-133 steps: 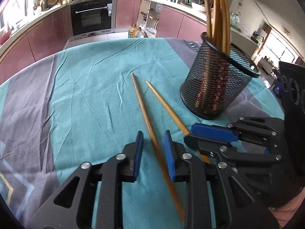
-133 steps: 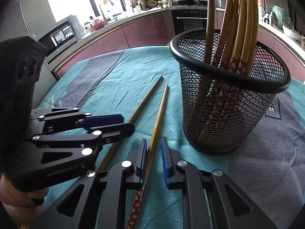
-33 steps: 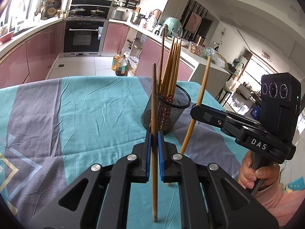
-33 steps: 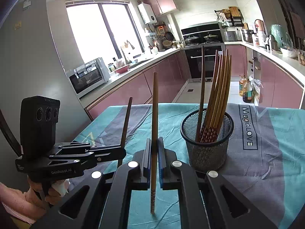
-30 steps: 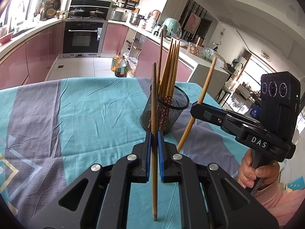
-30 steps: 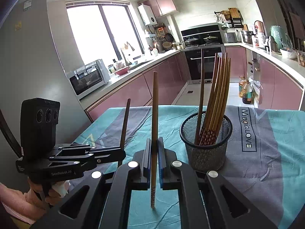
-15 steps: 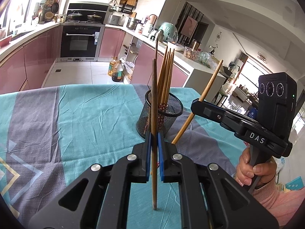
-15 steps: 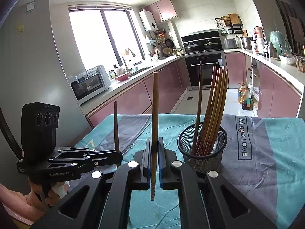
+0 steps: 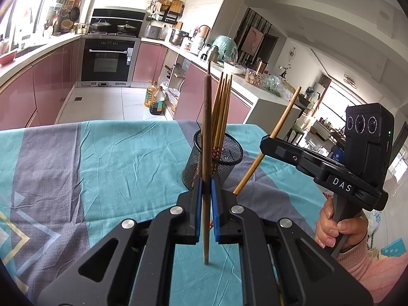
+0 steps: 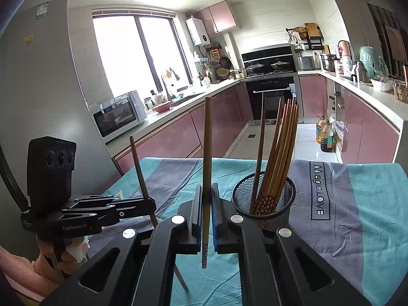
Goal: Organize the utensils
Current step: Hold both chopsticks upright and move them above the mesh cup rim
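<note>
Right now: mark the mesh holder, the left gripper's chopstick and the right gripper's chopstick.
mesh holder (image 10: 270, 213), right wrist view, front wall of the mesh.
left gripper's chopstick (image 9: 207, 127), left wrist view, shaft above the fingers.
right gripper's chopstick (image 10: 207, 140), right wrist view, shaft above the fingers.

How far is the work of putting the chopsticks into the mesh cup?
Done: several chopsticks stand in the mesh cup. In hand: the left gripper and right gripper each clamp one chopstick above the table. Left: drop both into the cup.

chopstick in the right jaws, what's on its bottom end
A red band with small pale flowers on the chopstick, clearest in the right wrist view.
</note>
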A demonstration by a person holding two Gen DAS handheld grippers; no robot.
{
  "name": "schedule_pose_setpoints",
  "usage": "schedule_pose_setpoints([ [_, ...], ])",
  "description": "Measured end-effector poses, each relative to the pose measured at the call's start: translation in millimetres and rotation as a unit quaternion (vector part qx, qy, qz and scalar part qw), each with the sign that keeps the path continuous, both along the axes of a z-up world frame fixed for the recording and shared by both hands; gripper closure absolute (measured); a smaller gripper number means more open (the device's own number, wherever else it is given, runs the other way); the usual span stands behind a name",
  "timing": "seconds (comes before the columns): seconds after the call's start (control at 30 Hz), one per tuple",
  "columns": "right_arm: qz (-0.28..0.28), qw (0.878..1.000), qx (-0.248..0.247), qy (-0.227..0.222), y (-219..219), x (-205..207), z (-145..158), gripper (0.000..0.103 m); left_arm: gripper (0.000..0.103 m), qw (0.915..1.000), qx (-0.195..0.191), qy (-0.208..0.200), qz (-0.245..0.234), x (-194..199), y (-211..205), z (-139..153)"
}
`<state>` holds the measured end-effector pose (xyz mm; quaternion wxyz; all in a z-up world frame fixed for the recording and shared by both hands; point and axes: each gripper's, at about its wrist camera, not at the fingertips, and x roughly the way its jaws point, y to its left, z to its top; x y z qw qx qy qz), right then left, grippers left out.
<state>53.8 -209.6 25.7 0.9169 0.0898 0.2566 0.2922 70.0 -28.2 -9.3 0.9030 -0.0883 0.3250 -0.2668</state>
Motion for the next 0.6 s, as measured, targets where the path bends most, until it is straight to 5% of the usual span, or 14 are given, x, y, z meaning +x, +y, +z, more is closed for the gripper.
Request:
schedule_pose_setpoints([
  [0.6,-0.005,1.000,-0.001,-0.013,-4,-2,7,0.097,0.096,0.9998,-0.006,-0.018,0.000,1,-1,13],
])
